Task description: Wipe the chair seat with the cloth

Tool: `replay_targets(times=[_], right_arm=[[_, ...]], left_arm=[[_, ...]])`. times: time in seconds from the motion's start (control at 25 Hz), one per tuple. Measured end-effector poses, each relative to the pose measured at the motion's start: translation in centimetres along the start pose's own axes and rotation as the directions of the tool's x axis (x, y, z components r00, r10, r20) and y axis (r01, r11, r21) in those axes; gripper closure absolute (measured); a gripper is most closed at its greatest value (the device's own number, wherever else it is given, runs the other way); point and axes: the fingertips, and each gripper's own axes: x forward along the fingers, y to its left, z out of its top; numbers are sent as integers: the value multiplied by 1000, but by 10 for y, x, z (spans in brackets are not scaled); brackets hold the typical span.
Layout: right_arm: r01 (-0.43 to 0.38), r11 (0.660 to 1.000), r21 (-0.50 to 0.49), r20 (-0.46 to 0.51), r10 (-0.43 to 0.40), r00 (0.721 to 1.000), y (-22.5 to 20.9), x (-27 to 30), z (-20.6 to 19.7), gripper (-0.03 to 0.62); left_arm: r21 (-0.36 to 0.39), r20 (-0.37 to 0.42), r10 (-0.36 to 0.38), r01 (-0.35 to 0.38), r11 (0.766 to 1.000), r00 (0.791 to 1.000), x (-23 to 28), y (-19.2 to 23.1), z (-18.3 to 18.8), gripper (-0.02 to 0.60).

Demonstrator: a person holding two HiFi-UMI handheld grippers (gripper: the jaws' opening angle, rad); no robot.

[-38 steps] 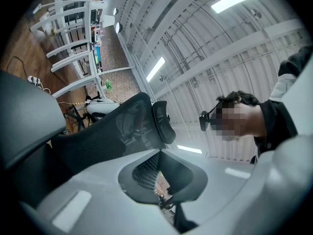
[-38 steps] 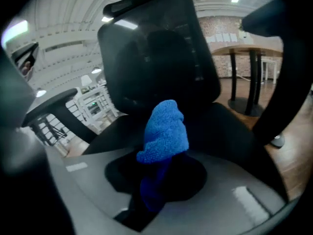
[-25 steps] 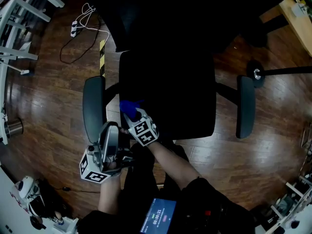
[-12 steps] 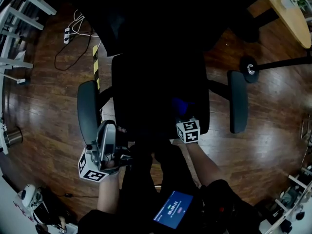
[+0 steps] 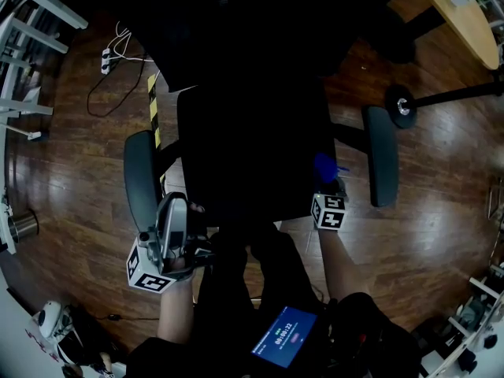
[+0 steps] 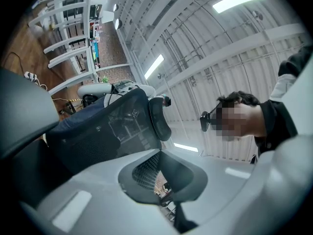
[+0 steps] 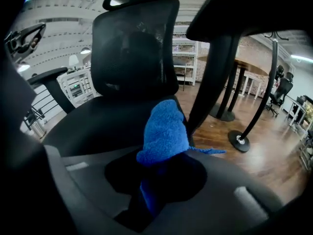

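Now, right gripper: arm stretched forward, jaws clamped on the blue cloth.
Cloth: at the chair seat's front right corner, beside the right armrest.
Left gripper: held low by the left armrest, tilted upward, jaws together, empty.

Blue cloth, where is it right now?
In the head view the blue cloth is at the right edge of the chair seat, toward the front, clamped in the right gripper beside the armrest on the person's right.
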Motion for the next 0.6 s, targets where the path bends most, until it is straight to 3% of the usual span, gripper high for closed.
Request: replay_targets(times=[0.08,0.16,0.28,0.36,0.44,0.6], right_arm=[[-84,995,-56,-10,83,996,46,-1,-2,508],[-241,964,-112,-18,240,971,127,-4,-4,508],[-493,853,-171,-46,492,869,266,-18,-10,508],[-607,772,-188,-81,603,793,341,-27,-22,508],[-673,713,-199,-132,661,739,391,-33,-38,508],[-693,681,-237,-147,680,719,410,-33,-47,508]], left_arm=[[2,-1,0,0,1000,1000,-1,-1,0,589],[2,-1,2,-2,1000,1000,-1,-2,0,589],[6,-3,0,0,1000,1000,-3,-2,2,589],[10,-6,4,-3,1000,1000,-6,-2,3,589],[13,-9,12,-11,1000,1000,-9,-2,4,589],[8,-11,17,-16,1000,1000,-13,-1,4,589]])
